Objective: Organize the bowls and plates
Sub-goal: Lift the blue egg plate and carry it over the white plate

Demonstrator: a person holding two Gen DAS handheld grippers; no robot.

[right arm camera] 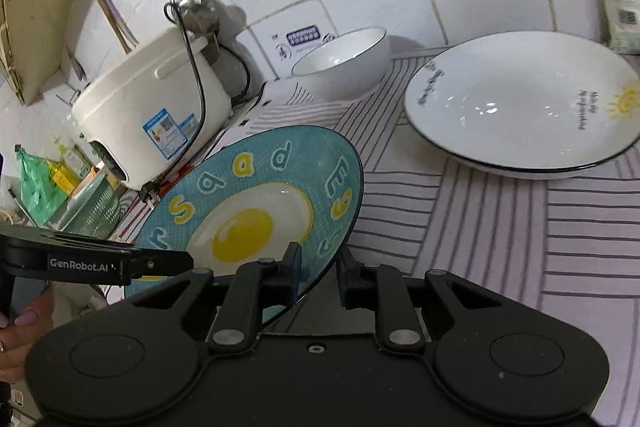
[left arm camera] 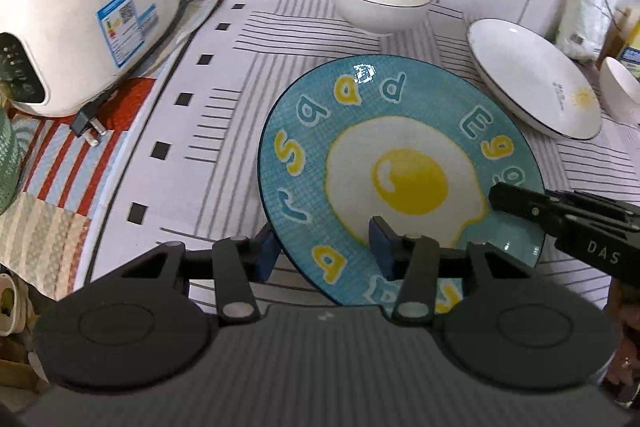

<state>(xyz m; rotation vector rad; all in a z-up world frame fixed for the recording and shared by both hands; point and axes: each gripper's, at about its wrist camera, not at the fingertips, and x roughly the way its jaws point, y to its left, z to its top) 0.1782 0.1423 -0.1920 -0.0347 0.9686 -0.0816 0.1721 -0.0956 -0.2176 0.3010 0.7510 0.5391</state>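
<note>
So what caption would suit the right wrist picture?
Right gripper clamps the tilted blue egg plate by its rim, with a white plate and bowl behind.

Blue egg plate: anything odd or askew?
Yes. The blue egg plate is tilted steeply, not flat on the striped cloth. The right hand-held gripper pinches its rim; the left hand-held gripper straddles the opposite edge. No chips or spills visible.

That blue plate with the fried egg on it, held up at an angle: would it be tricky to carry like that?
Probably somewhat. The blue egg plate looks like glazed ceramic, with glare on its face, so it may be slippery and breakable. The right hand-held gripper pinches only its rim, so the tilted plate could swing or slip. The left hand-held gripper straddles the near edge, likely steadying it.
</note>
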